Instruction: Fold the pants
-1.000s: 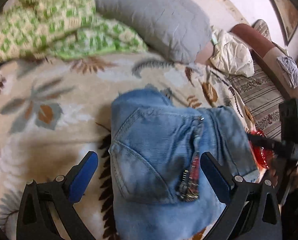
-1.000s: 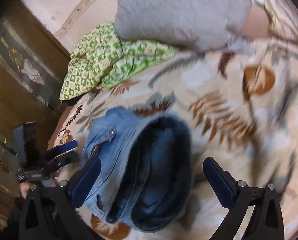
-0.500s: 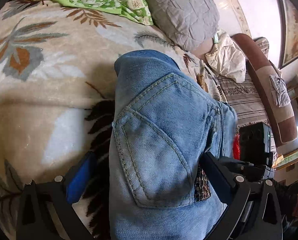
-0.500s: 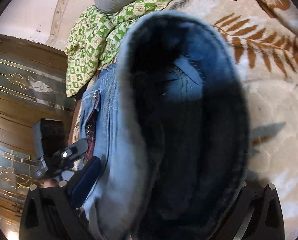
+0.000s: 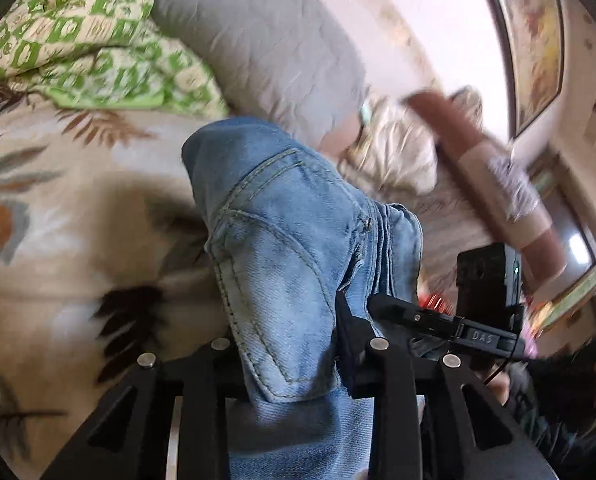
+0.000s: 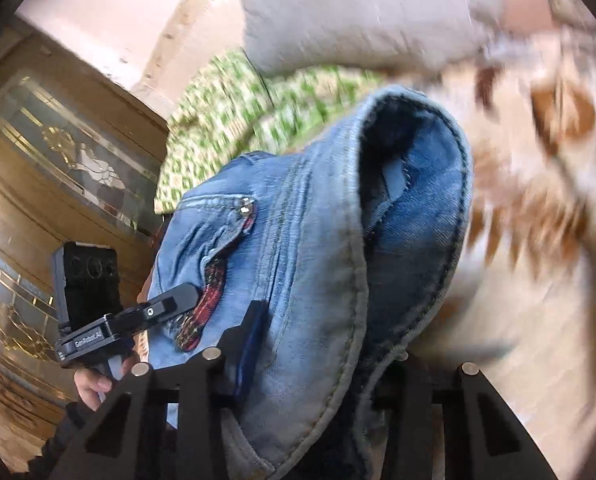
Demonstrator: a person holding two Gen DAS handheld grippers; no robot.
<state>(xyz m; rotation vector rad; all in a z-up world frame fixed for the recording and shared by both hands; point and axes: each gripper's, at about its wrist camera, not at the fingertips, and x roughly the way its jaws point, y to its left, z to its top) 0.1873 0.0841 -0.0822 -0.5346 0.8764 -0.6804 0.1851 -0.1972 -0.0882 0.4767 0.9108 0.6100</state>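
The light blue denim pants (image 5: 282,220) are bunched up over a leaf-patterned bedspread (image 5: 58,200). In the left wrist view a back pocket faces me. My left gripper (image 5: 286,328) is closing, and its black fingers (image 5: 347,320) pinch the pocket end of the denim. In the right wrist view the pants (image 6: 317,220) show their dark inner waistband and a red patch. My right gripper (image 6: 321,340) is closing too, with the thick waistband fold squeezed between its jaws. Its right finger is hidden by the cloth.
A grey pillow (image 5: 266,40) and a green checked blanket (image 5: 78,40) lie at the head of the bed. A brown bolster (image 5: 489,172) and a striped sofa are on the right. Wooden doors with glass panels (image 6: 58,160) stand to the left. A hand (image 6: 94,384) holds the left gripper.
Both grippers went from wide open on either side of the pants to closed in on the denim. Both views have tilted and blurred, and the pants now fill more of each.
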